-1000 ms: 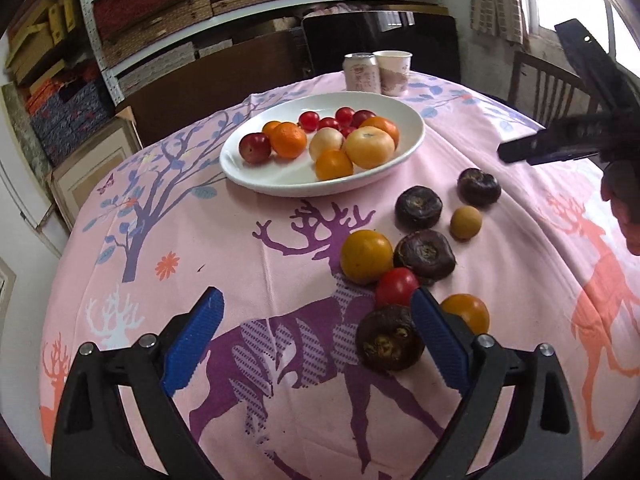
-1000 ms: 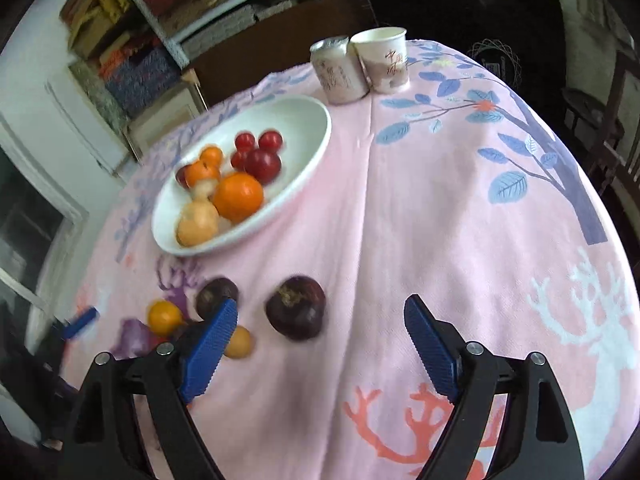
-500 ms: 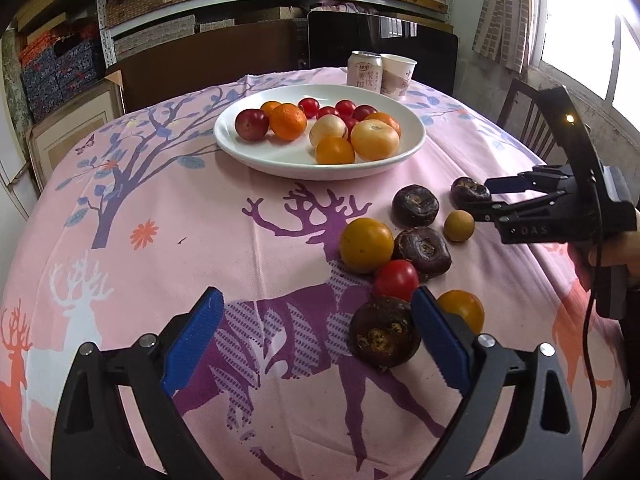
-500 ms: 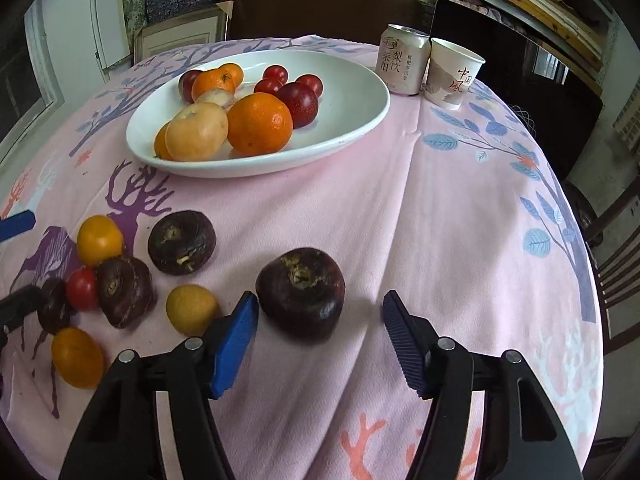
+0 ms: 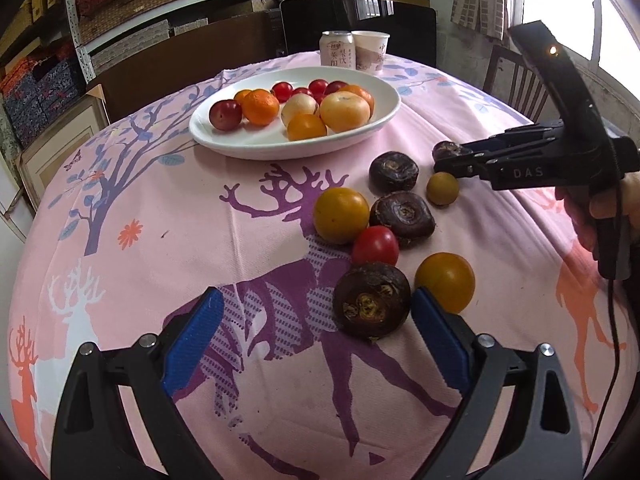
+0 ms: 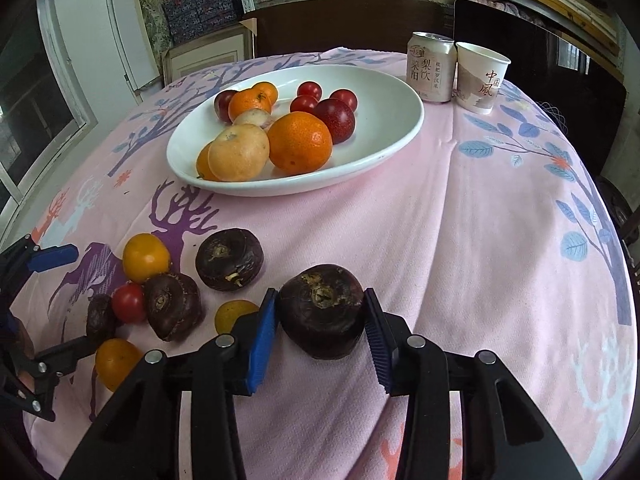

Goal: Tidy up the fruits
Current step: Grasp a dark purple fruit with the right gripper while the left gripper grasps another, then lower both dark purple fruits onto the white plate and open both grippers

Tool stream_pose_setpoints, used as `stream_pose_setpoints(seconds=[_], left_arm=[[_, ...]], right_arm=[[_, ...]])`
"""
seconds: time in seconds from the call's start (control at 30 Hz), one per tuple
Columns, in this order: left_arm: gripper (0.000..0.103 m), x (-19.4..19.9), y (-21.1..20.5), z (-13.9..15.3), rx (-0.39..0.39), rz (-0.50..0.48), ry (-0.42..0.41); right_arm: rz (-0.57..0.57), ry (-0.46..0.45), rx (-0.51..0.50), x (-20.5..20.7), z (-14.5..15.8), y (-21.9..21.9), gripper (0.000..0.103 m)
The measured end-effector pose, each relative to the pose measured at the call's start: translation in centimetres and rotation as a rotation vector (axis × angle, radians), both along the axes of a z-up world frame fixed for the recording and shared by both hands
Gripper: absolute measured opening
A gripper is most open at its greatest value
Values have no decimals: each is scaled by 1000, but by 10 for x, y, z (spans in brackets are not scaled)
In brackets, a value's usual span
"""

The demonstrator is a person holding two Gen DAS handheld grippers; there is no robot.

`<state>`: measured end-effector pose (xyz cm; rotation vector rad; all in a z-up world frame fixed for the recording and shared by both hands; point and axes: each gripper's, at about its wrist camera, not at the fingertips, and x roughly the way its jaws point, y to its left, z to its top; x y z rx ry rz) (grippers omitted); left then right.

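My right gripper (image 6: 320, 326) is shut on a dark brown water chestnut (image 6: 322, 326) that rests on the pink tablecloth; it also shows in the left wrist view (image 5: 448, 150). A white plate (image 6: 384, 156) behind it holds oranges, plums and cherry tomatoes. To the left lie loose fruits: other dark chestnuts (image 6: 230, 258), yellow tomatoes (image 6: 145, 256) and a red tomato (image 6: 128, 302). My left gripper (image 5: 316, 336) is open above the cloth, with a dark chestnut (image 5: 370, 306) just inside its right finger, not gripped.
A drink can (image 6: 430, 68) and a paper cup (image 6: 480, 78) stand behind the plate. Chairs and shelves ring the round table. The pink tablecloth (image 6: 500, 220) is bare to the right of the plate.
My right gripper came down around the dark chestnut and closed its jaws on it. My left gripper stayed open and shifted only slightly.
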<state>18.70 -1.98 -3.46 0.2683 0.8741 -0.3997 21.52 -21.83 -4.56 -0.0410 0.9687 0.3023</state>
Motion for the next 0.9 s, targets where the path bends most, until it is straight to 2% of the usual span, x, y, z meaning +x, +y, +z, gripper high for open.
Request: stream_pose_setpoints(seconds=[0.03, 0.1, 0.13, 0.17, 0.2, 0.3, 0.4, 0.53, 0.6, 0.73, 0.83, 0.9], left_arm=[[86, 1, -2, -3, -2, -7, 9], [65, 1, -8, -6, 0, -24, 15], [59, 3, -10, -9, 1, -30, 20], [46, 4, -12, -13, 1, -34, 36], [41, 4, -11, -14, -15, -33, 35], [41, 6, -9, -8, -39, -13, 49], [41, 7, -1, 9, -106, 27, 27], [40, 16, 9, 38, -156, 107, -40], [40, 26, 10, 52, -164, 135, -72], [40, 56, 9, 70, -203, 176, -78], [40, 79, 4, 76, -224, 213, -92], [40, 98, 1, 74, -235, 227, -73]], right_arm=[[2, -1, 2, 0, 1, 0, 43], [3, -4, 7, -1, 2, 0, 43], [3, -7, 9, -1, 3, 0, 43], [2, -9, 11, -1, 3, -1, 43], [1, -11, 12, -1, 4, -1, 43], [-4, -33, 25, -3, 10, -3, 43], [-19, -79, 54, -8, 21, -6, 43], [-56, -205, 90, -15, 49, -9, 43], [-60, -266, 99, -19, 64, -7, 43], [-36, -334, 107, -12, 89, 6, 43], [-25, -365, 87, 0, 96, 19, 43], [-23, -357, 75, 12, 92, 27, 43]])
